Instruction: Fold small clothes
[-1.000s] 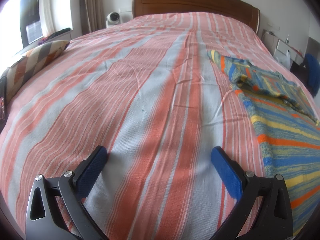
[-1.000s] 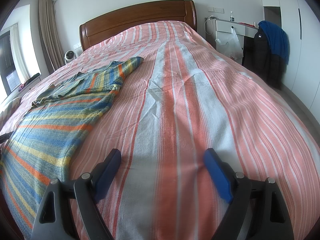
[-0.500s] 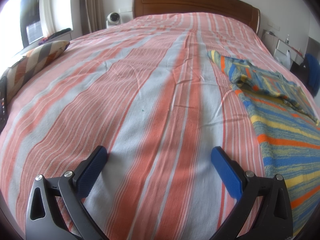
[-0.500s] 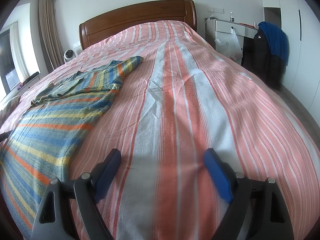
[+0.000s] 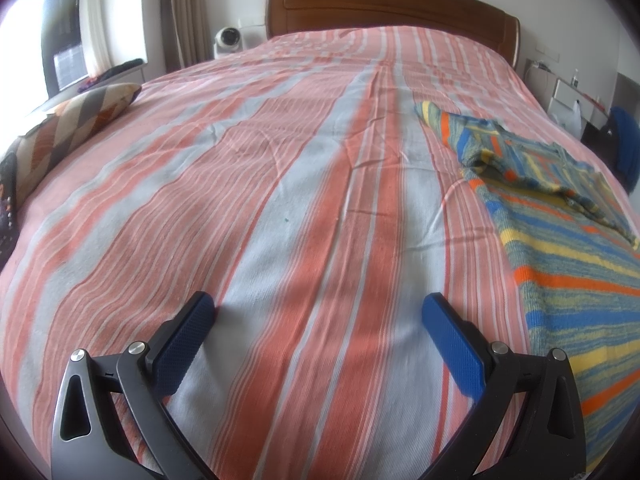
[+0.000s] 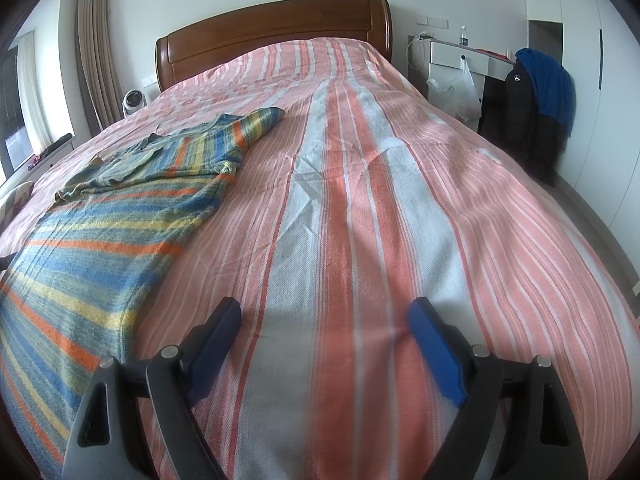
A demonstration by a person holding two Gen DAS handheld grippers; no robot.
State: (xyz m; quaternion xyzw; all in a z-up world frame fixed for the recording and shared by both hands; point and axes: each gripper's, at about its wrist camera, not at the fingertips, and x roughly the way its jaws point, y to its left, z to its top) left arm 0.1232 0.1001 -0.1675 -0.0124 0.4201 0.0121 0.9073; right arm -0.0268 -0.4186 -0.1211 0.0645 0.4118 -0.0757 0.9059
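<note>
A striped knit shirt in blue, yellow, orange and green [image 5: 560,248] lies spread on the bed, at the right edge of the left wrist view and on the left of the right wrist view [image 6: 100,236]. Its sleeves are folded in near the collar end. My left gripper [image 5: 318,312] is open and empty, low over the bedspread to the left of the shirt. My right gripper [image 6: 324,316] is open and empty, low over the bedspread to the right of the shirt. Neither gripper touches the shirt.
The bed has a pink, orange and grey striped bedspread [image 5: 280,184] and a wooden headboard [image 6: 272,36]. A patterned cushion [image 5: 68,128] lies at the bed's left edge. A nightstand [image 6: 460,60] and hanging dark and blue clothes [image 6: 536,104] stand to the right. A small fan [image 5: 228,40] is by the headboard.
The right wrist view has shifted slightly; the shirt sits a little further left in it. The left gripper has hardly moved. Both grippers stay open.
</note>
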